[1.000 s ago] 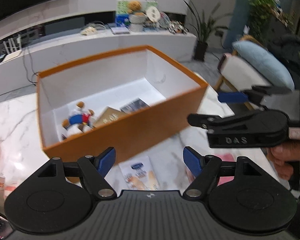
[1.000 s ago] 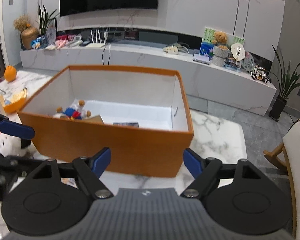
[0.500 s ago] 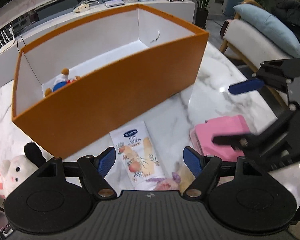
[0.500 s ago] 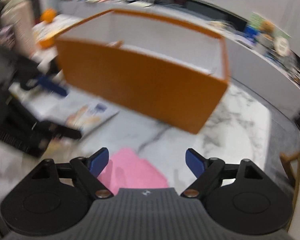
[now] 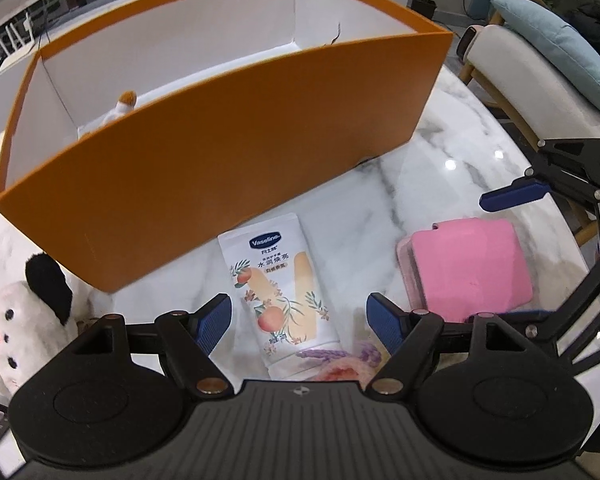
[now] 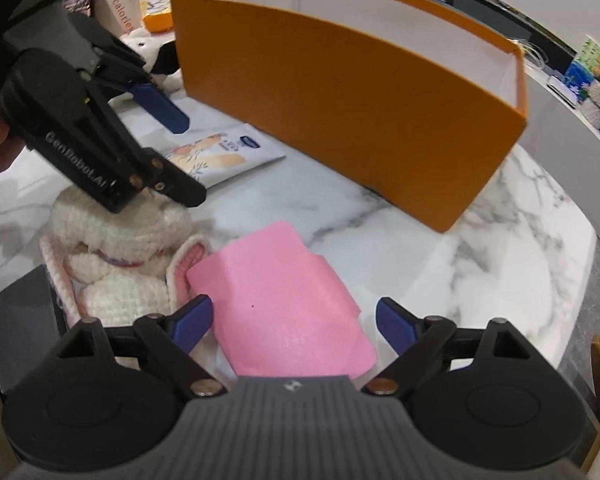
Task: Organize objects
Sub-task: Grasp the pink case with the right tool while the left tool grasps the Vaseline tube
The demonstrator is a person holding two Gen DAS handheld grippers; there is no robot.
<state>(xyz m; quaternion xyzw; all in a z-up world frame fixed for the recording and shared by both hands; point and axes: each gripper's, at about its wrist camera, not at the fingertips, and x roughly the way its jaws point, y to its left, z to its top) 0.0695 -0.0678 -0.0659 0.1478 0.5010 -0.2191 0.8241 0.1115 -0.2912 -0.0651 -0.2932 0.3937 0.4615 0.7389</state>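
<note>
left gripper: jaws spread; hung over Vaseline tube, pads not touching it
right gripper: jaws had just been opening, stood wide; pink pouch lay between the pads, not gripped
orange box: on marble table; tube and pouch lay just in front of it
white knitted toy: left of pouch, touching it

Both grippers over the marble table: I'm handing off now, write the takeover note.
Left gripper: open, empty, above the Vaseline tube.
Right gripper: jaws have just been opening, nothing gripped, over the pink foam pad.
Orange box: holds at least a small plush toy.
Still out on the table: tube, pad, crocheted bunny, white plush.
Left: box these four.
</note>
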